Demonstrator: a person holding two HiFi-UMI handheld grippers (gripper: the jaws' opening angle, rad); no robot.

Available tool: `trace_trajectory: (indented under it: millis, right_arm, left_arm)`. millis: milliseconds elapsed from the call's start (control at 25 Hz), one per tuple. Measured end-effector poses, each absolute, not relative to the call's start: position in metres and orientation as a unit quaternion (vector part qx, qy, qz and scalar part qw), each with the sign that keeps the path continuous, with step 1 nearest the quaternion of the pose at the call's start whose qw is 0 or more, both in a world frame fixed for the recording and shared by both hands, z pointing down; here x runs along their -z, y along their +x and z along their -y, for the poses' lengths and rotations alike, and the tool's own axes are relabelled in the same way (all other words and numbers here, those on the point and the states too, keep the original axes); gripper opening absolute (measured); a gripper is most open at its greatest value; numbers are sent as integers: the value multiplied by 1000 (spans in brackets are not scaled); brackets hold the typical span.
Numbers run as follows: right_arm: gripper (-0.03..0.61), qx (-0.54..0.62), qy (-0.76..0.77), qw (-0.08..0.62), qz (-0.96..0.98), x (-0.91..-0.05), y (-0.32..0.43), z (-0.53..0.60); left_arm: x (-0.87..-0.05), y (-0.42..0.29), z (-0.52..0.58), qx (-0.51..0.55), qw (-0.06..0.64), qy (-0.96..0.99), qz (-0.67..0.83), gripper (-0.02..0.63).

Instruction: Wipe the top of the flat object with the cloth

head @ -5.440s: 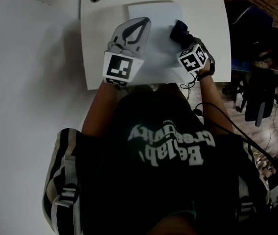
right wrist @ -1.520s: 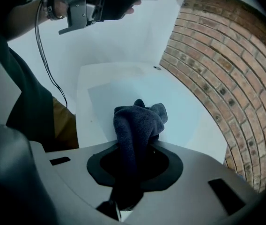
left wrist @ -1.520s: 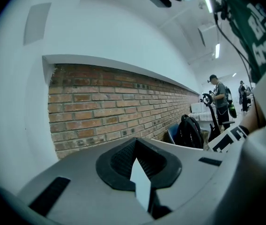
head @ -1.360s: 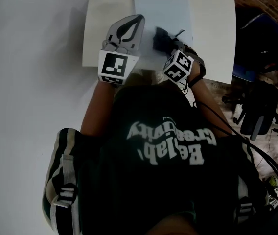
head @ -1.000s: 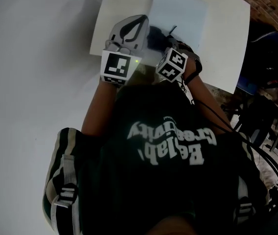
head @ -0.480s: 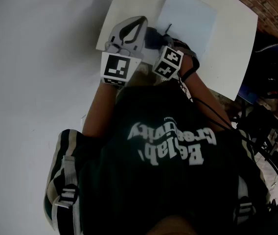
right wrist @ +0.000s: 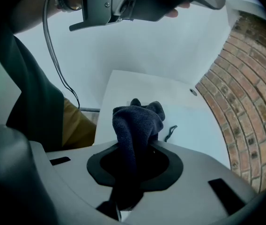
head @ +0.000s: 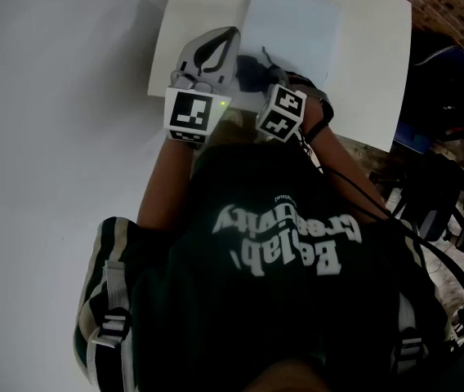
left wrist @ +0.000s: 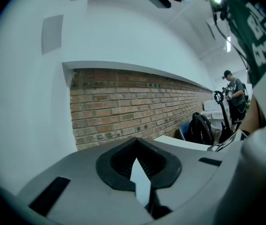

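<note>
The flat object is a pale sheet point(head: 293, 23) lying on a white table point(head: 363, 72). My right gripper point(head: 263, 78) is shut on a dark blue cloth point(head: 252, 73) at the sheet's near left part. In the right gripper view the cloth point(right wrist: 137, 118) bulges up out of the right gripper point(right wrist: 137, 149), over the sheet point(right wrist: 194, 125). My left gripper point(head: 220, 43) lies beside the cloth at the sheet's left edge, jaws together. In its own view the left gripper point(left wrist: 138, 146) points level at a brick wall. A white sliver shows in its seam.
A short dark thread point(right wrist: 170, 132) lies on the sheet. A brick wall point(left wrist: 123, 111) runs behind the table. Dark bags and chairs point(head: 444, 72) stand to the table's right, with a backpack point(left wrist: 201, 128) and a distant person point(left wrist: 236, 97). A cable point(head: 338, 186) trails from my right wrist.
My right gripper has carried the cloth leftward across the sheet, from its right side to close beside the left gripper. The head view has swung; the left gripper has kept its place.
</note>
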State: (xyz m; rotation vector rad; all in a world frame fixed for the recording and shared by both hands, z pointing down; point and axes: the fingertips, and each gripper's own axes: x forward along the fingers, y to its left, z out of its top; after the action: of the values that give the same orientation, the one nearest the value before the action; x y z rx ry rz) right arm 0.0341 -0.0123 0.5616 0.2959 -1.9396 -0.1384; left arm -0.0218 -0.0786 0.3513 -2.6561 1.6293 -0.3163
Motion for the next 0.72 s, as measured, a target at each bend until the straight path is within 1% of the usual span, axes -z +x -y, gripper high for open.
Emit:
trace_trajectory:
  millis: [400, 720]
  right_arm:
    - [63, -24, 213, 560, 800, -567, 133, 13]
    - [63, -68, 268, 564, 778, -574, 190, 12]
  left_arm:
    - [-353, 48, 89, 91, 17, -885, -456, -1]
    - [-358, 79, 92, 87, 22, -900, -426, 0]
